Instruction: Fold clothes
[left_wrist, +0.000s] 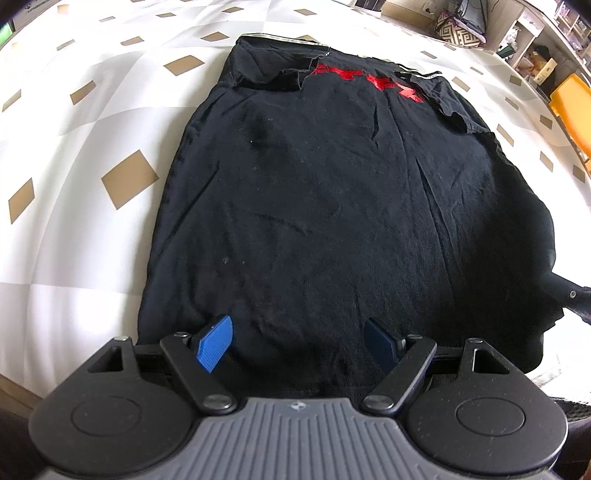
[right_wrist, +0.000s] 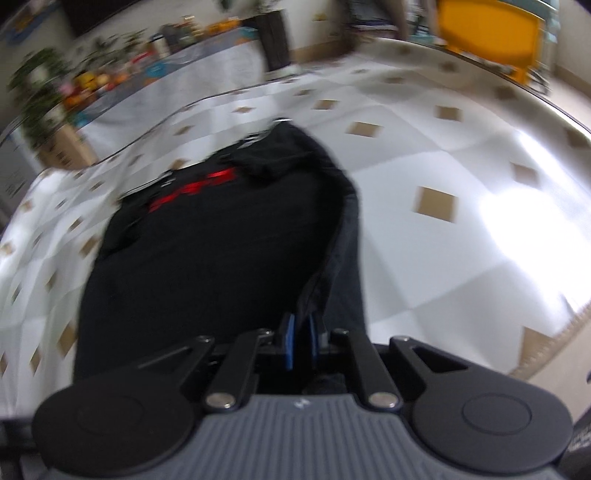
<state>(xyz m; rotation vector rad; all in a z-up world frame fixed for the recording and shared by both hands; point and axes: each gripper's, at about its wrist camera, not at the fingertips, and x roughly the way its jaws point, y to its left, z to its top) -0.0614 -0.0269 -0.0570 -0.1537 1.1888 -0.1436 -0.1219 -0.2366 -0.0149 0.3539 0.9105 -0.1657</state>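
Lying lengthwise, black T-shirt (left_wrist: 314, 206) points its collar away from the camera.

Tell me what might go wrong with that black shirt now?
1. The right claw pinches only the shirt's side edge, so the cloth might slip out.
2. The left claw is open and holds nothing, so a one-sided pull could drag the shirt crooked.
3. The tucked sleeves might fall open.

Black shirt (left_wrist: 314, 206) of soft matt knit cloth, faintly linty and creased, red print (left_wrist: 369, 81) slightly shinier, desk (left_wrist: 92, 129) cover smooth and glossy white with tan diamonds, left tool (left_wrist: 299, 343) matt black plastic, ribbed blue pads (left_wrist: 216, 341)
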